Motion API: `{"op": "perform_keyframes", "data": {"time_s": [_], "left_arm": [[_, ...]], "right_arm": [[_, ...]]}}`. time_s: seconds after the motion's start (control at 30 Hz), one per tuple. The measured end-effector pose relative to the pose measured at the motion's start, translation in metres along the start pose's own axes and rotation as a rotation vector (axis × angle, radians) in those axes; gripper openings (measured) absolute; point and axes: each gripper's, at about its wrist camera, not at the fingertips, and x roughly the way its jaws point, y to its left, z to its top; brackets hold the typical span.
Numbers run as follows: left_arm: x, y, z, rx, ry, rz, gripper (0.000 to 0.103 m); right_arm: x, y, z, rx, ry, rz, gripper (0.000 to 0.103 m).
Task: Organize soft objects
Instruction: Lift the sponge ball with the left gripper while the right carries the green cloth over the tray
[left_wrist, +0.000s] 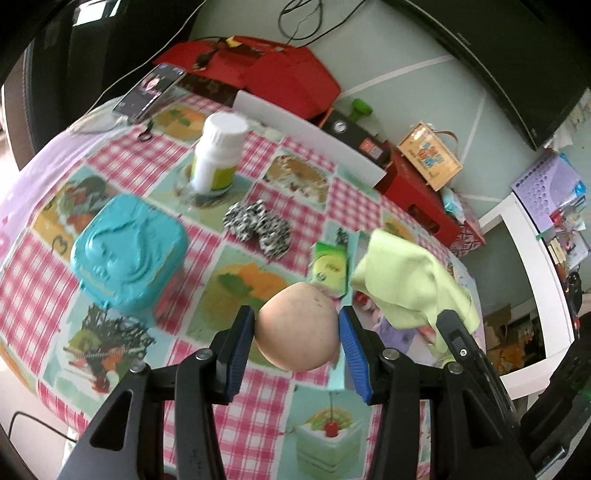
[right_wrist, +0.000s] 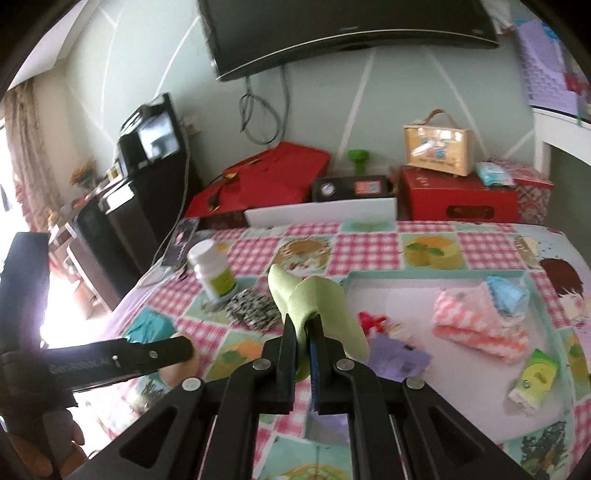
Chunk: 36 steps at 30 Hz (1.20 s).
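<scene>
Black gripper arms are filling the bottom of both views. Between the blue pads of the left gripper (left_wrist: 297, 330) a peach-coloured squashy ball (left_wrist: 297, 326) is being held clear of the table, jaws about half apart and pressing on its sides. The right gripper (right_wrist: 303, 341) is pinching a pale green cloth (right_wrist: 314, 306) with its jaws nearly together, the fabric folding up and over them.

Some sorting looks done already: on the white tray (right_wrist: 391, 295) to the right, a pink-and-white checked cloth (right_wrist: 476, 321) and a light blue soft piece (right_wrist: 506, 291) are lying together, with a small red thing (right_wrist: 371, 319) and a purple packet (right_wrist: 397, 356) at its near edge and a green packet (right_wrist: 535, 380) at the corner. I'm guessing the ball and the green cloth are heading there next. A black-and-white scrunchie-like bundle (left_wrist: 258, 227) is lying out on the cloth, seemingly left to gather. The white bottle (left_wrist: 219, 153) and the teal box (left_wrist: 127, 254) are hard things, probably staying put.

Everything is sitting on a pink gingham tablecloth (left_wrist: 258, 406) printed with cakes and fruit. Behind it, red boxes (right_wrist: 458, 197) are stacked against a pale green wall, a small wooden case (right_wrist: 437, 149) standing on one, and a dark screen (right_wrist: 351, 33) is hanging above.
</scene>
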Motion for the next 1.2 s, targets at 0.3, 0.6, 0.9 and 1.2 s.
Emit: {"op": "perform_keyframes", "data": {"time_s": [0.3,0.6,0.9,1.2], "left_arm": [[0.014,-0.03,0.01,0.073,-0.012,-0.033,0.049],[0.034,-0.068,0.015,0.169,-0.006,-0.039,0.049],[0.069,-0.105,0.014,0.261,0.036,-0.025,0.049],[0.114,-0.128,0.021,0.302,0.087,-0.016,0.049]], "right_arm": [[-0.024,-0.054,0.013,0.104,-0.106,-0.194,0.006],[-0.049,-0.116,0.015,0.246,-0.166,-0.353,0.006],[-0.048,-0.147,0.016,0.295,-0.166,-0.445,0.006],[-0.012,-0.161,0.024,0.291,-0.104,-0.478,0.006]]}}
